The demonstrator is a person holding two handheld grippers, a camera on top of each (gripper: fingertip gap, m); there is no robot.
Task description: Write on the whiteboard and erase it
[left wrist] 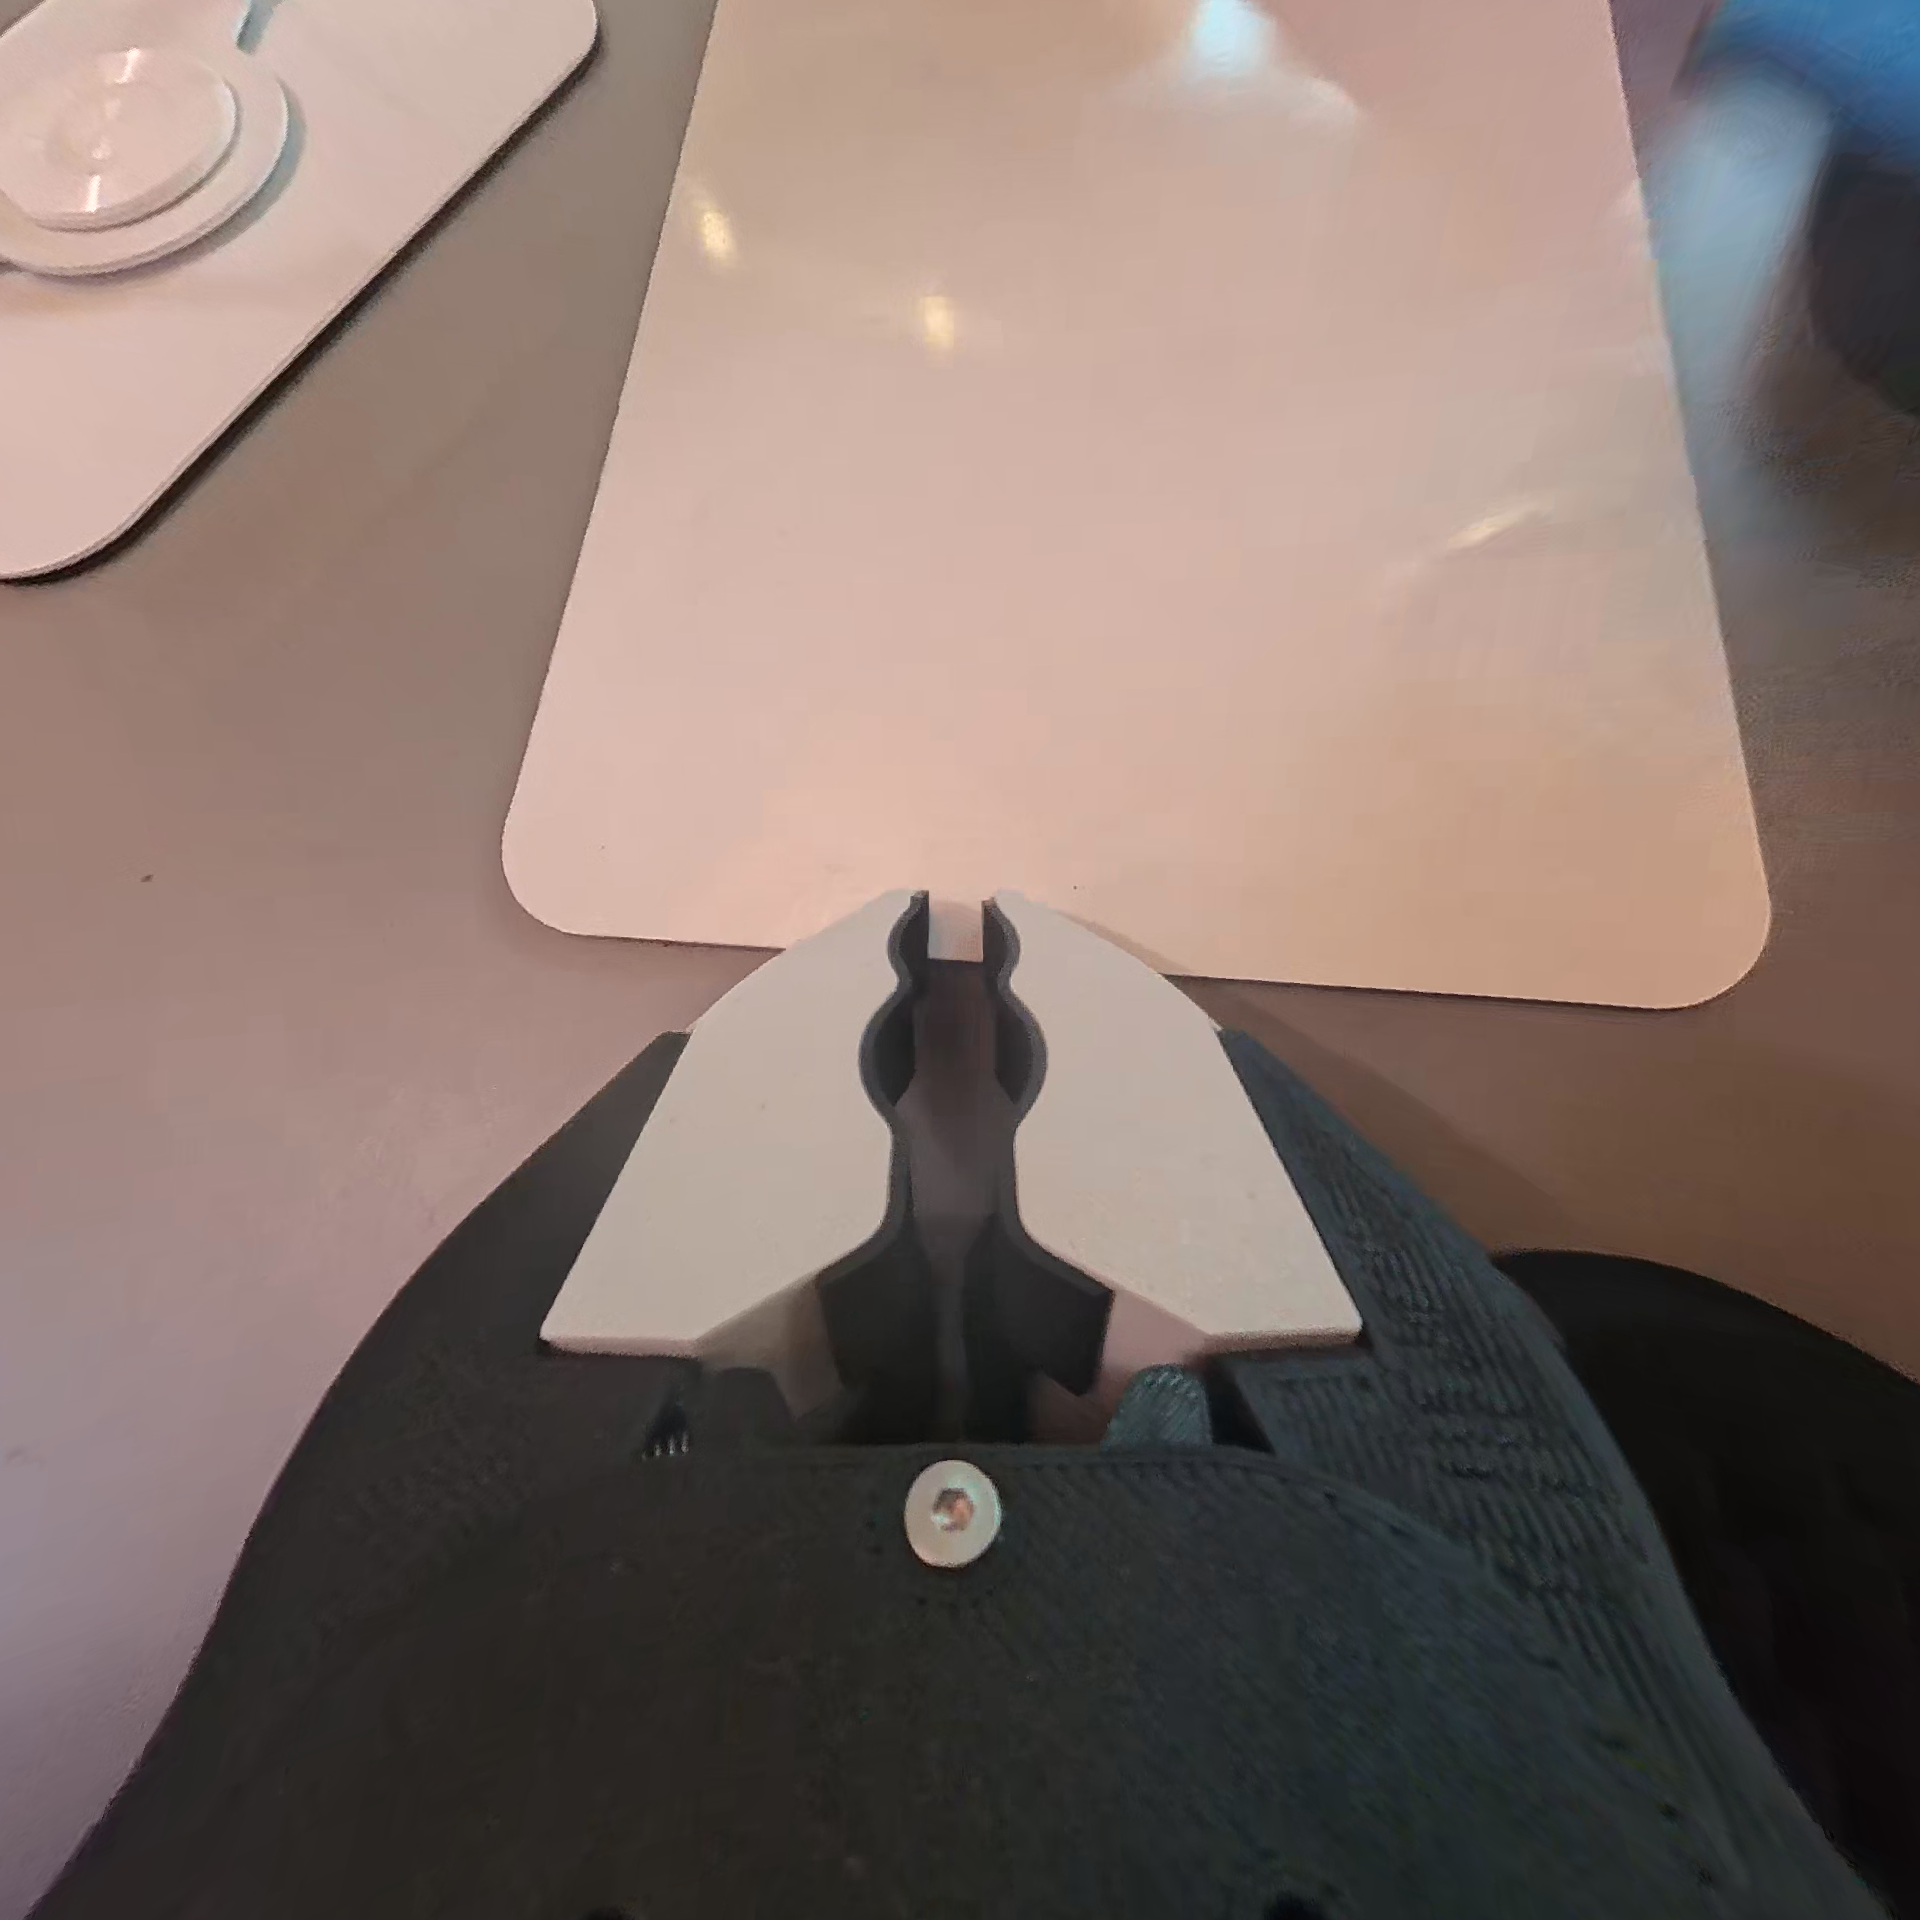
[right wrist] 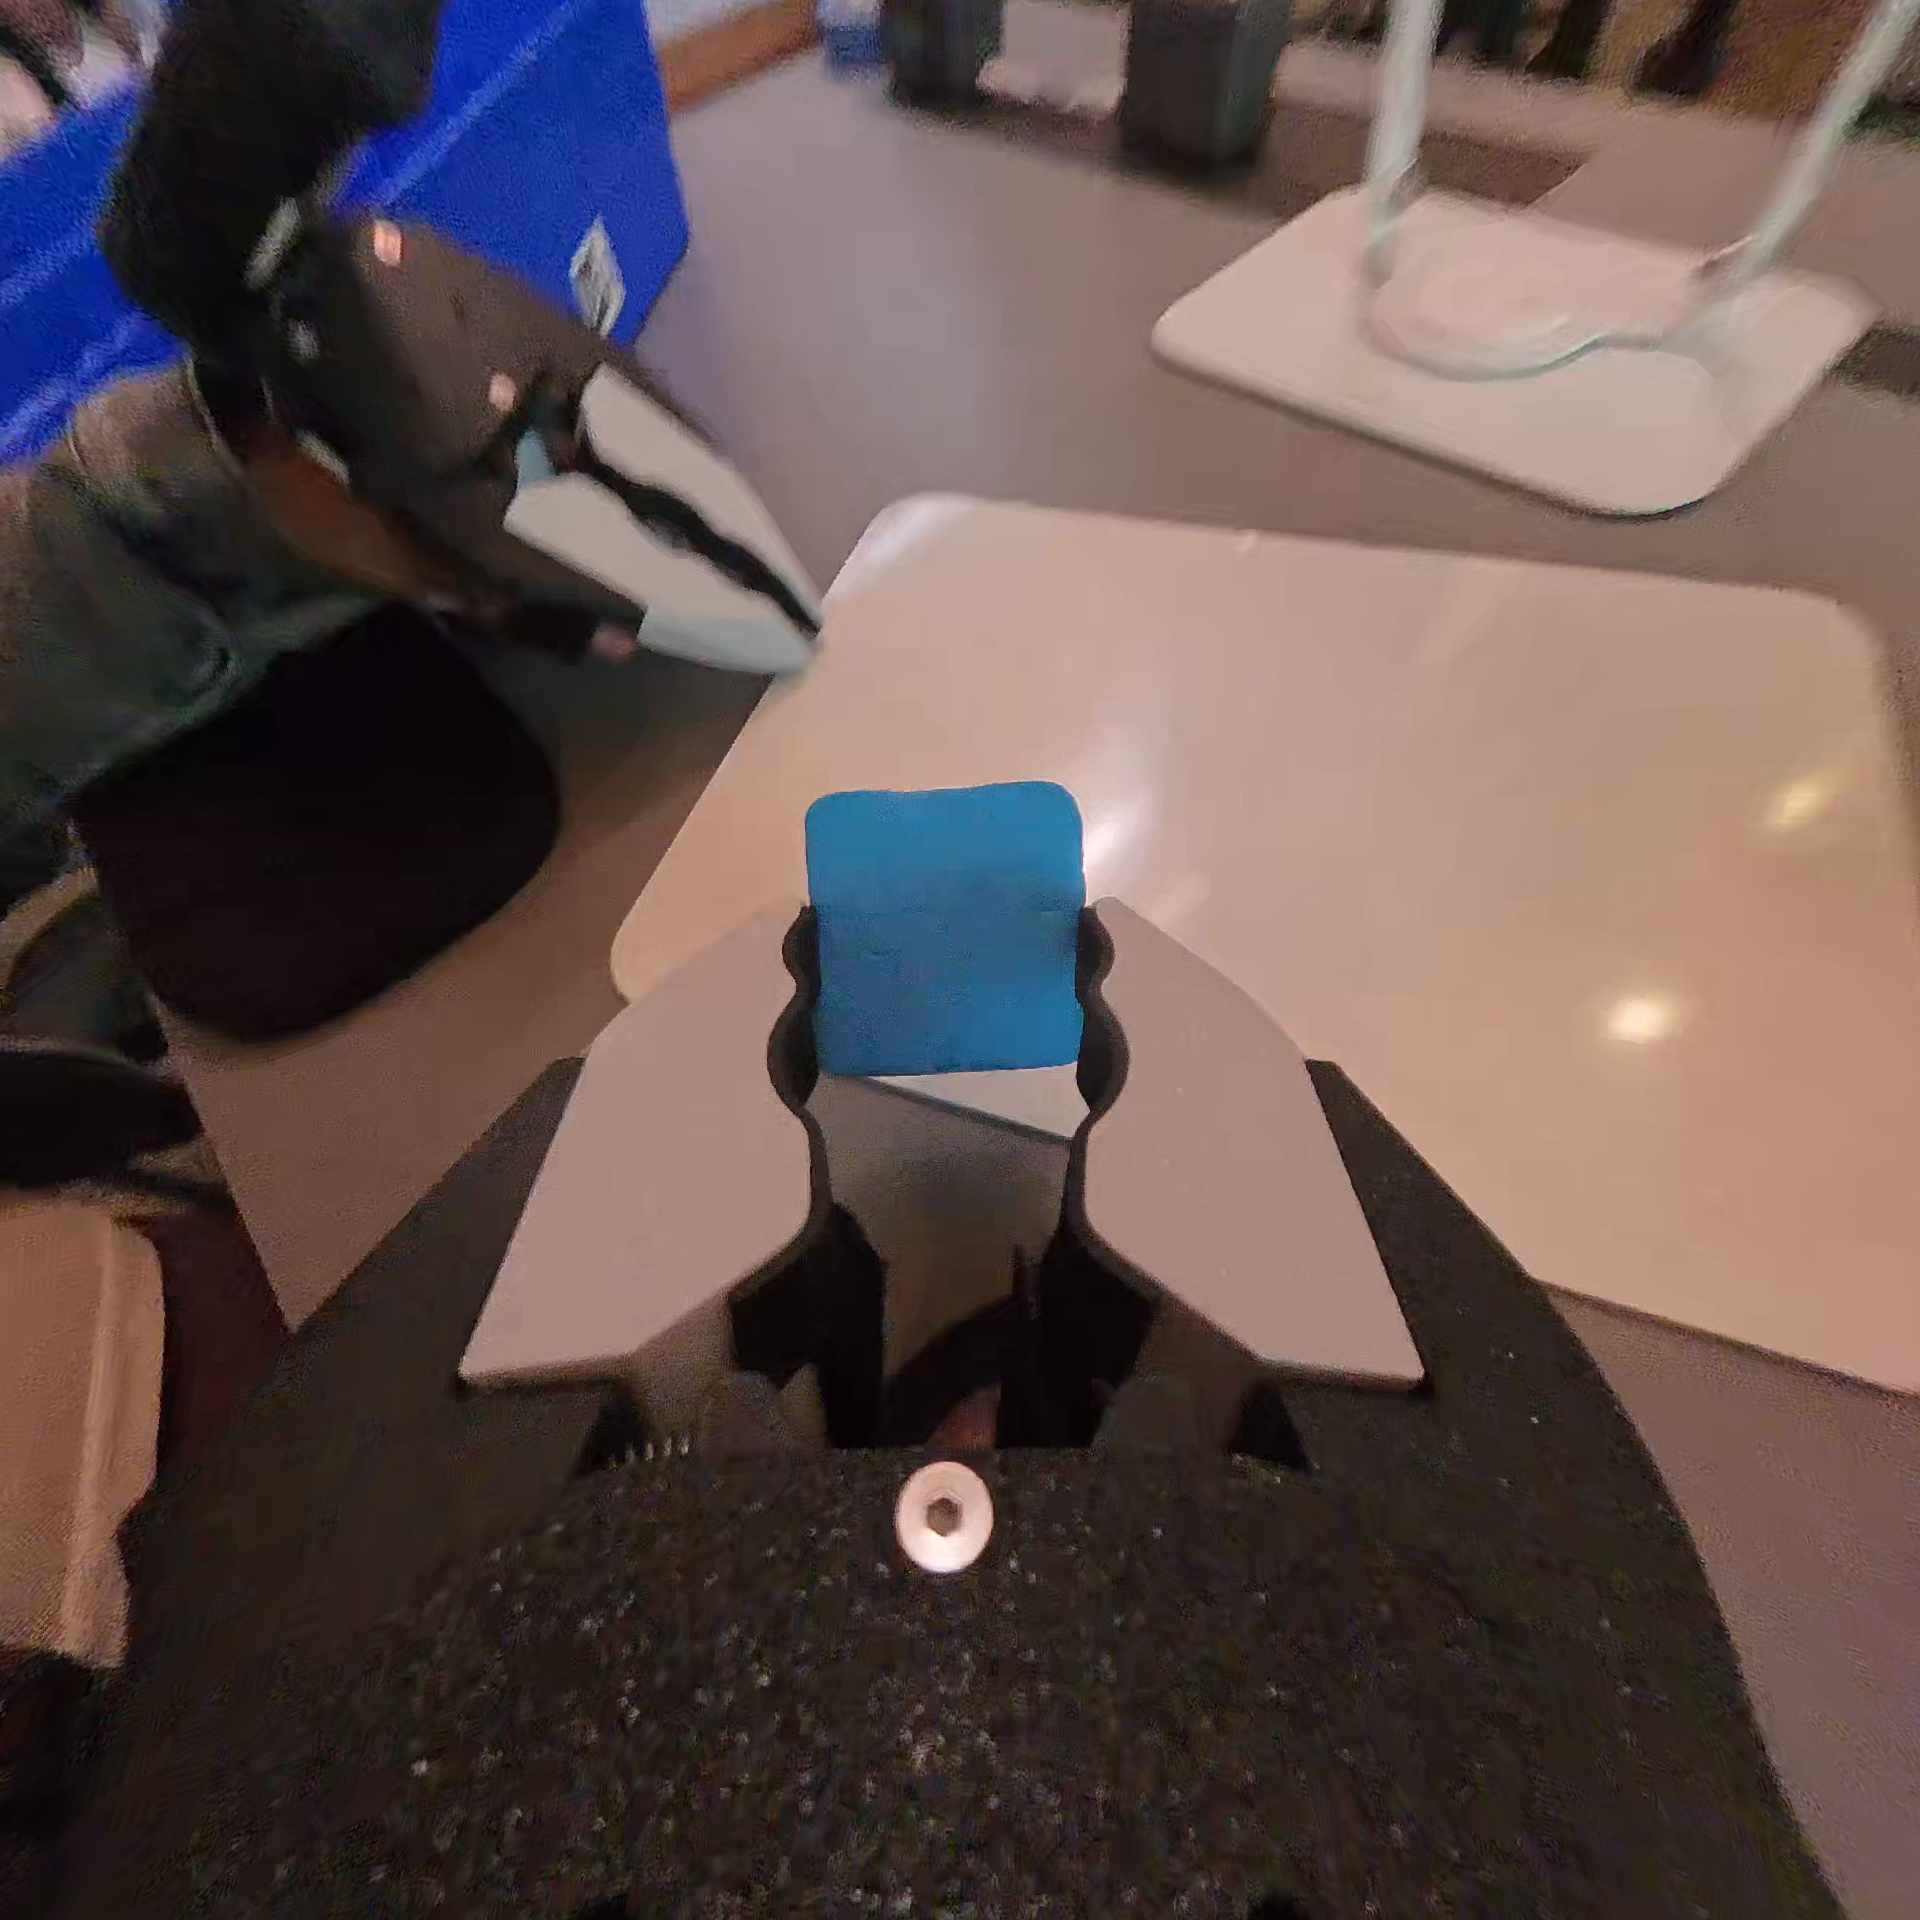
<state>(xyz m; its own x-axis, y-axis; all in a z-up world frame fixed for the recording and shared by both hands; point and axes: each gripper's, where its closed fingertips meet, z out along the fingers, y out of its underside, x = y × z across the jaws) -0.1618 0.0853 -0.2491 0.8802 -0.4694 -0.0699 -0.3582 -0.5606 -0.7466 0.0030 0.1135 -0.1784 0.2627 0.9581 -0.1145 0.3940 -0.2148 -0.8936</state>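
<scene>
Whiteboard first: a glossy white rectangular whiteboard with rounded corners [left wrist: 1132, 540] lies flat on the grey-brown surface [left wrist: 291, 831], and no marks can be made out on it in either view. The right gripper [right wrist: 940, 925] is clamped on a bright blue, square, soft-looking eraser block [right wrist: 943, 925], held over the whiteboard near one of its corners. The left gripper [left wrist: 958, 920] rests at the whiteboard's near edge, its two white fingers [left wrist: 810, 1122] drawn almost together with only a narrow slit between the tips and nothing held. A second white board carrying a clear round base [left wrist: 114, 156] sits well apart on the surface.
</scene>
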